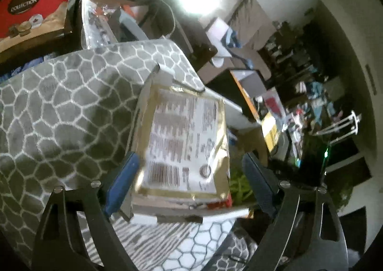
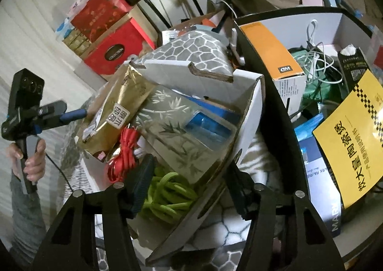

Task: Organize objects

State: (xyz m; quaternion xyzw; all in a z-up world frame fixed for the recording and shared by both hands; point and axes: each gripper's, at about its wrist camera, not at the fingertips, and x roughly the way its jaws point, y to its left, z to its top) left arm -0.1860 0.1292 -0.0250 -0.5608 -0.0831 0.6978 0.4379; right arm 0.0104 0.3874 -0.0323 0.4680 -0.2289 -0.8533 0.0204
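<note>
White cardboard box tilted, its long axis running from just ahead of the right claw up and away; the side wall sits between that claw's half-spread fingers, contact unclear. Inside, largest first: leaf-print pack, gold bag lengthwise along the box, green cord coiled at the near end, red cable. Left claw spread wide around the gold bag's near end, not pressing.
</note>
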